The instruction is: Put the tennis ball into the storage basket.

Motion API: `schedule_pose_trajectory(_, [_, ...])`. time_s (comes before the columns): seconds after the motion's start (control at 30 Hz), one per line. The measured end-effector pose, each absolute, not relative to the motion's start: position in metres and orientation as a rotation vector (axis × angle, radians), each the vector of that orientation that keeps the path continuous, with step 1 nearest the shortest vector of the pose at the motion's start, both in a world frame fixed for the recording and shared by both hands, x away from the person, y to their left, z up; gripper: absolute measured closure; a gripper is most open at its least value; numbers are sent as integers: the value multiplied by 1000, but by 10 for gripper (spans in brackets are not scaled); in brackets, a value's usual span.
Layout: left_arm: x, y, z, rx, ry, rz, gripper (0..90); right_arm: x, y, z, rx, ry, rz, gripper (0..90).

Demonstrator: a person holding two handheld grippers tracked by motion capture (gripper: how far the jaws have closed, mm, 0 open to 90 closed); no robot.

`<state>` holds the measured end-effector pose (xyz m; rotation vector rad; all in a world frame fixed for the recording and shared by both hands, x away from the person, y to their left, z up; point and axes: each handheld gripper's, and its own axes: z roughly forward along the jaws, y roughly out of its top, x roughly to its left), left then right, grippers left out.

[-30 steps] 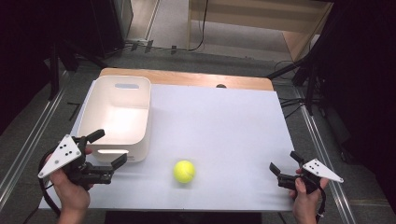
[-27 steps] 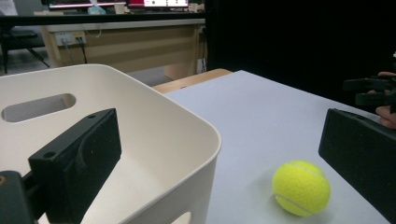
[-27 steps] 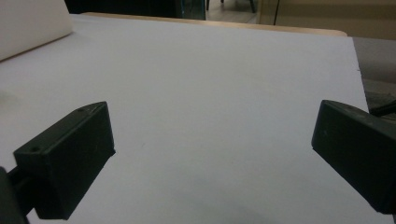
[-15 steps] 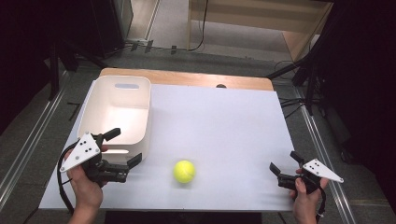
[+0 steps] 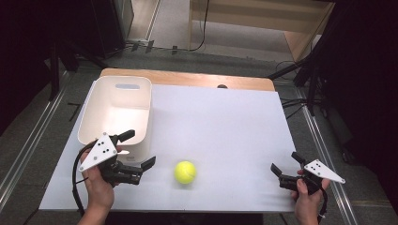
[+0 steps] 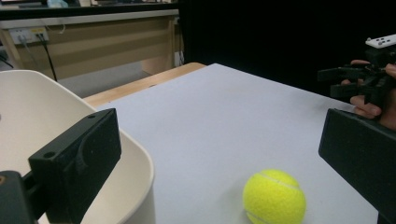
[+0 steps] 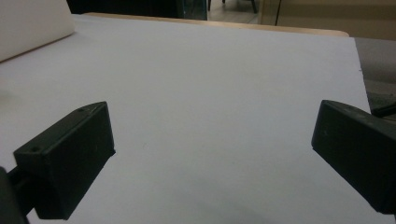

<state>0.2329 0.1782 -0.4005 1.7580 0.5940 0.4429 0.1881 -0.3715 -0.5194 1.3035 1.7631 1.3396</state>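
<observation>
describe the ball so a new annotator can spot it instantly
Start at the white table with the white plastic bin at its left. Near the front edge, just right of the bin, a tennis ball sits on the bare surface, apart from the bin. It is the one round, bright yellow-green thing there.

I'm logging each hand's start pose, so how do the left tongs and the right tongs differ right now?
The left tongs sit beside the white bin, aimed toward the tennis ball; the right tongs sit at the table's near right corner, far from both. From the left gripper view the ball lies between its jaws' line of sight; the right tongs face bare tabletop. Both are open and hold nothing.
</observation>
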Motion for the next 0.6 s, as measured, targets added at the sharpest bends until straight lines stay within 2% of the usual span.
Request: schedule_pose_trajectory(0.6, [235, 145, -410, 1834, 527, 401, 0, 188, -371, -519, 1296, 1772, 1333, 0])
